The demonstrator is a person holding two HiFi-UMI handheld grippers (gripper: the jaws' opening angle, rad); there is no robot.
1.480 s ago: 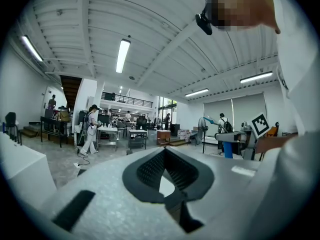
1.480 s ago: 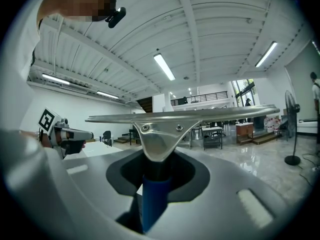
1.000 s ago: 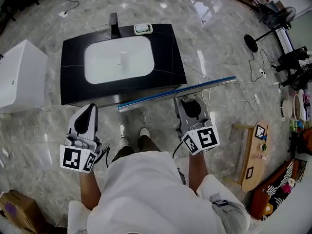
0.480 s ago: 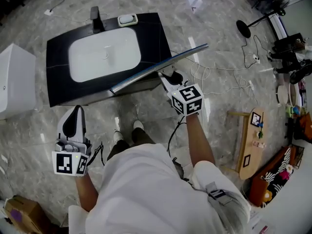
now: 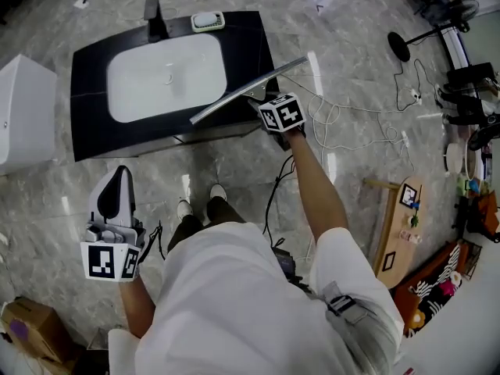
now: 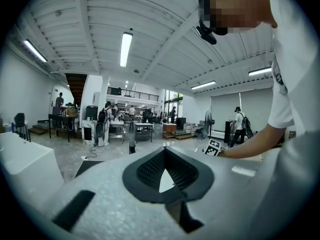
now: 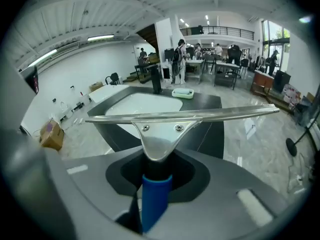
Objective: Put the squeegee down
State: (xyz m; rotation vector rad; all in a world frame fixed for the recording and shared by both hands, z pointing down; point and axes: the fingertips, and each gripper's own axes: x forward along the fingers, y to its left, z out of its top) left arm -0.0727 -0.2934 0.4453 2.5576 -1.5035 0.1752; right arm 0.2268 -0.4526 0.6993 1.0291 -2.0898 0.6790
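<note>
The squeegee [image 5: 246,91] has a long metal blade and a blue handle [image 7: 155,194]. My right gripper [image 5: 264,100] is shut on that handle, arm stretched forward. The blade [image 7: 180,116] slants over the front right corner of the black sink counter [image 5: 250,45]; whether it touches the counter I cannot tell. The white basin [image 5: 166,76] lies just to its left. My left gripper [image 5: 121,176] hangs low at the left beside the person's leg, jaws together with nothing in them, pointing across the hall in the left gripper view [image 6: 165,156].
A black faucet [image 5: 155,10] and a soap dish [image 5: 207,22] stand at the counter's far edge. A white cabinet [image 5: 23,123] is at the left. Cables [image 5: 351,123] trail over the marble floor at the right, near a wooden board [image 5: 398,233]. A cardboard box [image 5: 23,330] sits bottom left.
My right gripper has carried the squeegee forward and down, from near the body to the counter's front right corner, and the blade now slants. The left gripper has sunk slightly.
</note>
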